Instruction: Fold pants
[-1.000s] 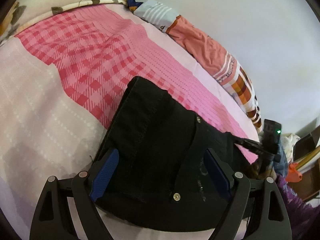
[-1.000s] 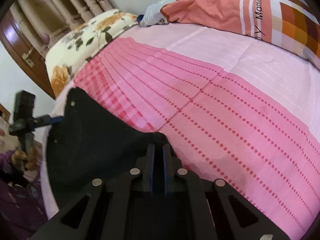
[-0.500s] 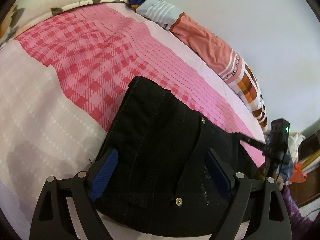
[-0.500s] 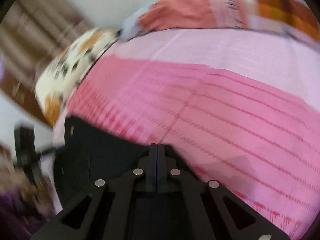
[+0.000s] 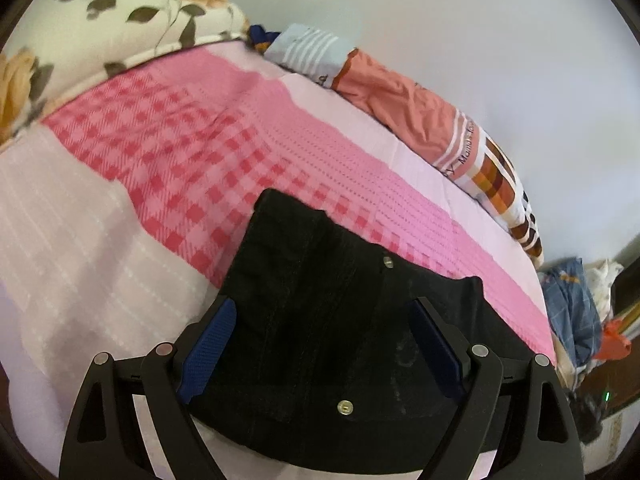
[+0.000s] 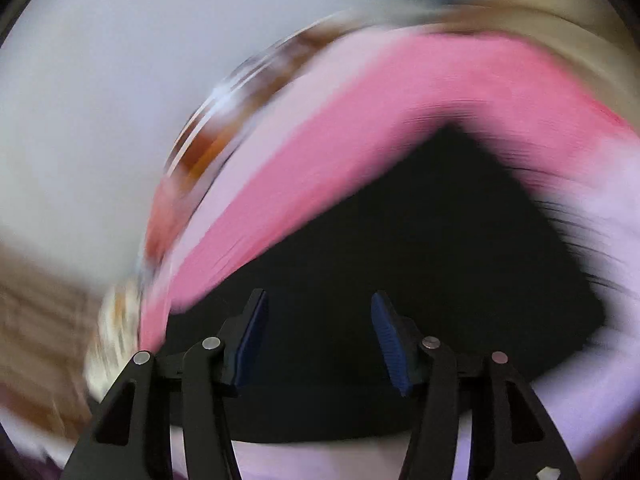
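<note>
Left wrist view: my left gripper [image 5: 320,344] hung tilted down over the folded black pants [image 5: 344,320], jaws spread wide, the blue pads [image 5: 208,352] standing over the bundle and pressing nothing.
Right wrist view: badly smeared by motion; my right gripper [image 6: 318,336] was opening, with black cloth showing behind the gap but nothing pinched between the pads, as far as the blur allowed.
Where the pants lay: on the pink checked bedsheet [image 5: 168,168], at the near edge of the bed, directly below and ahead of both sets of jaws.
Shape of the bundle: a compact dark block with two metal rivets [image 5: 345,407] showing; it narrowed toward the far corner and widened toward me.
Long axis: it ran from my left jaws away up the bed, roughly in line with the way they pointed, so a pinch would close across the width, not along it.
Nearer hand: I judged the left the better placed, since it straddled the near end squarely; the right view was too blurred to say which edge it faced.
Surroundings: a floral pillow [image 5: 100,20] at the head, an orange striped pillow [image 5: 420,116] along the wall, both well apart from the pants.
Task stage: I judged the folding near done.
</note>
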